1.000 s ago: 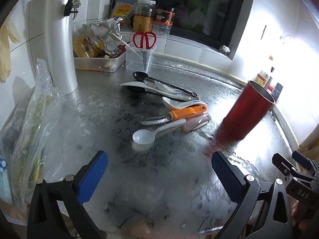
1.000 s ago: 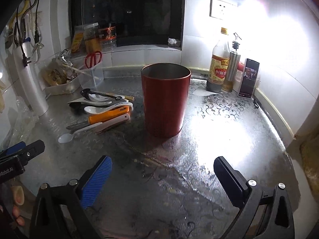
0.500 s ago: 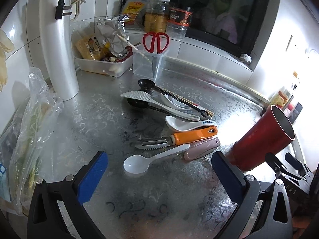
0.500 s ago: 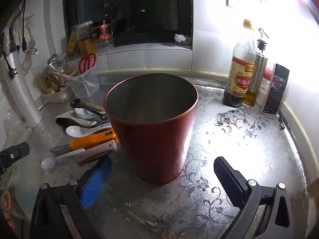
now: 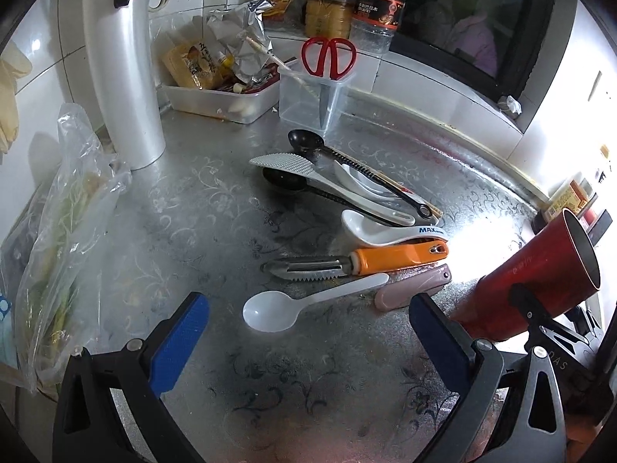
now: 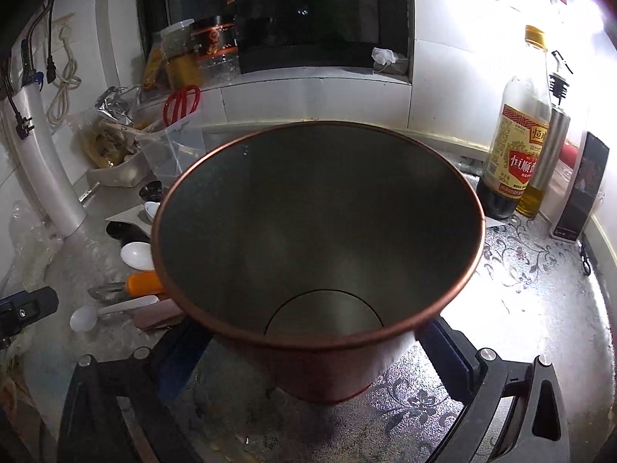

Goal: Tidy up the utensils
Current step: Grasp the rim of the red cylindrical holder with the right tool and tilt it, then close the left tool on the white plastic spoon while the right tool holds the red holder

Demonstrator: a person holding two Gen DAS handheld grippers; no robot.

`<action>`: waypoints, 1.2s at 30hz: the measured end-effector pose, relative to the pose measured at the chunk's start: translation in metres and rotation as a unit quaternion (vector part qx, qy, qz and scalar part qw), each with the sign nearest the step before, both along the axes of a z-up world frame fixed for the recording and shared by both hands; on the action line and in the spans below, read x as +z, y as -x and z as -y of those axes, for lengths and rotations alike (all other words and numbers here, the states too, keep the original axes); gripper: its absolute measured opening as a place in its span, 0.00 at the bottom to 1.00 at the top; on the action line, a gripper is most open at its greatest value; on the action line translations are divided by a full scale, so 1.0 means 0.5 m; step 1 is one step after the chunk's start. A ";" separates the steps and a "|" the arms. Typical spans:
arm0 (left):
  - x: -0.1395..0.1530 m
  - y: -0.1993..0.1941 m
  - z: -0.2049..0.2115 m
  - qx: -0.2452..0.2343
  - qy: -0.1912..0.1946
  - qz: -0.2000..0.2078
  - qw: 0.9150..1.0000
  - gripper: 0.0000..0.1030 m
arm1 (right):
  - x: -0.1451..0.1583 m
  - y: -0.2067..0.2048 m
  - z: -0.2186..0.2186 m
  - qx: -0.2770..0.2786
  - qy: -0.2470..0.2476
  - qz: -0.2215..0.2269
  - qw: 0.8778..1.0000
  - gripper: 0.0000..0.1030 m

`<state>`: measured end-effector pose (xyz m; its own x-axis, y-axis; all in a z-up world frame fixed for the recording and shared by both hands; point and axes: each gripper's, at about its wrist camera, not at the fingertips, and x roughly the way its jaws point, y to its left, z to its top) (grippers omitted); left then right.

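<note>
The left gripper (image 5: 308, 332) hangs low over the patterned steel counter (image 5: 200, 208) with its blue-padded jaws spread wide and nothing between them. Just beyond, almost centred in that gap, lies the white plastic spoon (image 5: 304, 303): bowl near and to the left, smooth handle running away to the right, so its long axis lies roughly across the jaws' opening. This hand is clearly the nearer one to the cutlery. Touching the spoon's handle on the right is a matte mauve handle (image 5: 414, 285), and just behind sits the orange-handled peeler (image 5: 358, 264) with its toothed metal blade pointing left. Farther back lie a glossy white ceramic spoon (image 5: 380, 229), a ribbed white paddle (image 5: 308, 171) and two black ladles, all fanned at the same slant. To the right, the right gripper (image 6: 308, 351) straddles the base of the red metal cup (image 6: 316, 239), jaws wide on either side; whether the pads touch its wall I cannot tell. The cup stands empty, its brushed grey interior open. Farthest off, red-handled scissors (image 5: 327, 56) stand in a clear plastic holder (image 5: 314, 100).
</note>
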<state>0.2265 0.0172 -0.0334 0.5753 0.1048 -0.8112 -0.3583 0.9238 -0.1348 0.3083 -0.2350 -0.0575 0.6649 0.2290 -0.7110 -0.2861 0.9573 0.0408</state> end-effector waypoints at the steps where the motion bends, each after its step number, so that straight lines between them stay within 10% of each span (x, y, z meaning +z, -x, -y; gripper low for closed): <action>1: -0.001 -0.002 -0.001 -0.002 -0.001 0.000 1.000 1.00 | 0.001 -0.001 -0.002 -0.002 0.003 0.003 1.000 1.00; 36: -0.051 -0.057 -0.142 -0.003 0.079 -0.025 0.997 0.98 | 0.014 0.122 0.054 -0.114 0.029 0.001 0.993 0.88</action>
